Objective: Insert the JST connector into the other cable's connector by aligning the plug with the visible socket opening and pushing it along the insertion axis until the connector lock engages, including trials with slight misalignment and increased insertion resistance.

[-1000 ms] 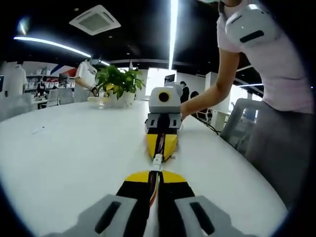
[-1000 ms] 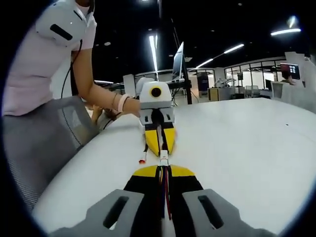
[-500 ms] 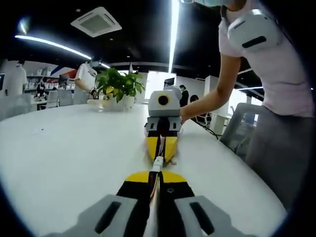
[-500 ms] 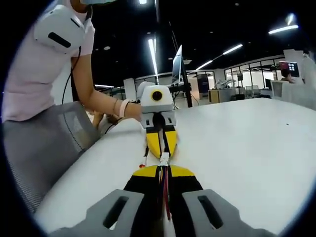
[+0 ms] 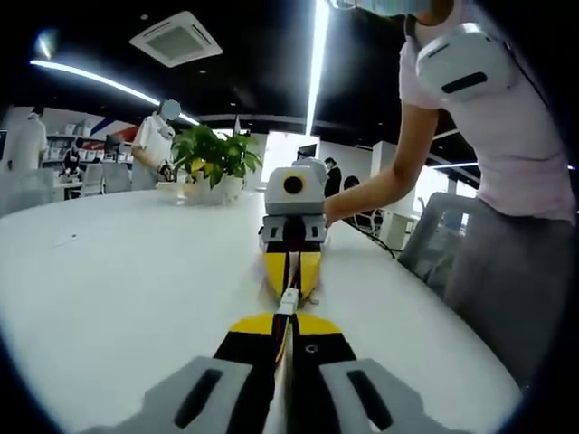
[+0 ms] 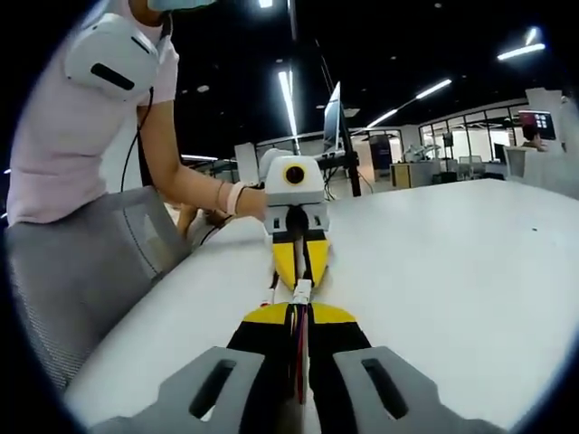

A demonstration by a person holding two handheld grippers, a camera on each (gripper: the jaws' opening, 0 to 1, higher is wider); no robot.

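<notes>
My left gripper (image 5: 286, 324) is shut on a cable with coloured wires (image 5: 282, 348) running between its yellow-tipped jaws. A small white JST connector (image 5: 289, 299) sticks out past the tips. Facing it, tip to tip, is my right gripper (image 5: 291, 274), also yellow-tipped. In the right gripper view, my right gripper (image 6: 298, 316) is shut on red and dark wires (image 6: 299, 353). Its white connector (image 6: 301, 291) meets the tips of the left gripper (image 6: 298, 269). The two connectors touch end to end in line. Whether they are locked together is hidden.
Both grippers hover just above a large white table (image 5: 118, 271). A potted plant (image 5: 213, 158) stands at its far side. The person's arm (image 5: 380, 185) and body (image 6: 72, 145) are close by, next to a grey chair (image 6: 81, 271). A monitor (image 6: 333, 117) stands behind.
The two grippers have closed the small gap between their tips, bringing the white connectors together. The views have shifted slightly with the hands.
</notes>
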